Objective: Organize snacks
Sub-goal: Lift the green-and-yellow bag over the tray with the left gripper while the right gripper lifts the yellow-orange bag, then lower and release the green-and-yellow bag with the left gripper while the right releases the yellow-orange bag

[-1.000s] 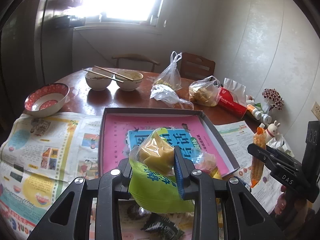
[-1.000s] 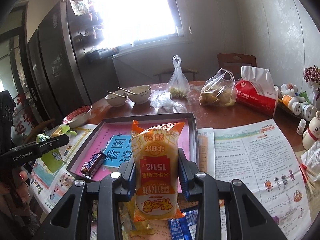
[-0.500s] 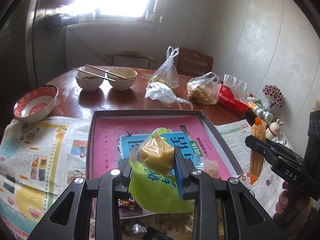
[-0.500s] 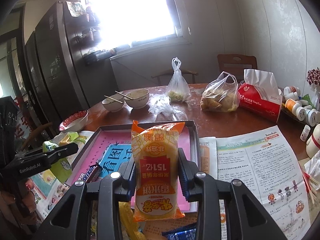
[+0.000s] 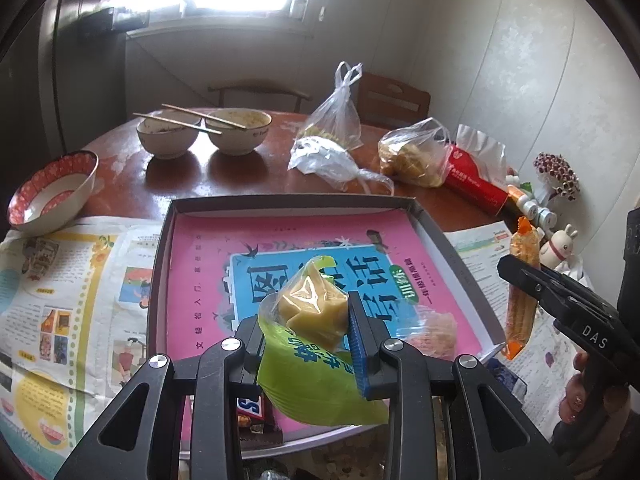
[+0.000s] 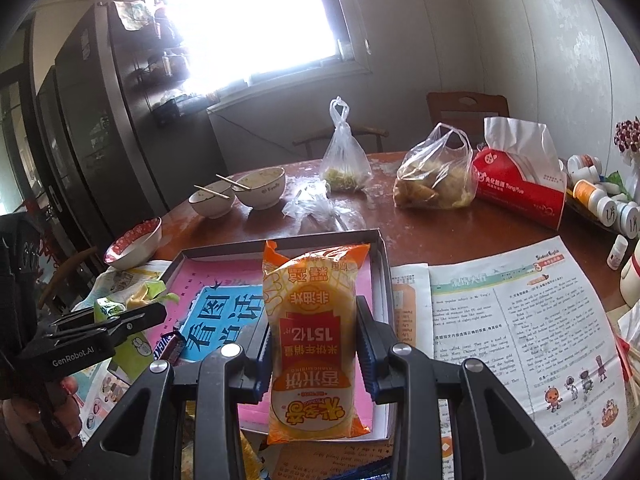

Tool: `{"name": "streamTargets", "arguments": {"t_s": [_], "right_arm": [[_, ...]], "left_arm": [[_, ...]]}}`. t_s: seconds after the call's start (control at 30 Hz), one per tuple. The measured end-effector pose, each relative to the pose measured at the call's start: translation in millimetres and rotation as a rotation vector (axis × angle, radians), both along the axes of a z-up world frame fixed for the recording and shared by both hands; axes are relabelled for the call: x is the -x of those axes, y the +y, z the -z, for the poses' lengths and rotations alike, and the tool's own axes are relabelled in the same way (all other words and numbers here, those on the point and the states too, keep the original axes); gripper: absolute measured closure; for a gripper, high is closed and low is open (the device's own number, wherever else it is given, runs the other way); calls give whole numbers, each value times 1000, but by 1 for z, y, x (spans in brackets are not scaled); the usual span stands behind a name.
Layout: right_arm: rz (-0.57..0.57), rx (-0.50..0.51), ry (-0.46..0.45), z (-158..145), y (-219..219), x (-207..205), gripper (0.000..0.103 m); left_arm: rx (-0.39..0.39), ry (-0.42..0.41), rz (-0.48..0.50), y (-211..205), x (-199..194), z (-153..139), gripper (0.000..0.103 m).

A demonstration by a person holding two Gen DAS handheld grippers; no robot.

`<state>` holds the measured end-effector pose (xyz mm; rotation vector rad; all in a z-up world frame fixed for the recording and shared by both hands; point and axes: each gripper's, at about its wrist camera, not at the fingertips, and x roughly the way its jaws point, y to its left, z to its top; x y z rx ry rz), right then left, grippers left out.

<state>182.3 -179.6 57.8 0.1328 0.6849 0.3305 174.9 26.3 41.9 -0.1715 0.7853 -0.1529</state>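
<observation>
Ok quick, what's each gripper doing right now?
Left gripper: shut on the green snack packet.
Right gripper: shut on the orange rice cracker pack.

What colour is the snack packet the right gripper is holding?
Orange and yellow with a red panel, clearest in the right wrist view.

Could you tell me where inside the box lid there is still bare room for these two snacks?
The box lid is bare across its far half, behind the green snack pack. Its near edge is crowded: a chocolate bar near-left, a clear-wrapped snack near-right.
</observation>
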Motion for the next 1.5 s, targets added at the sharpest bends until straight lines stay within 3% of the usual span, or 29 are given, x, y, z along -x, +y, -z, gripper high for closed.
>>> {"name": "streamTargets", "arguments": {"t_s": [1.5], "right_arm": [[48,43,124,47,12,-24,67]], "left_arm": [[7,89,88,-16,-16,37,70]]}}
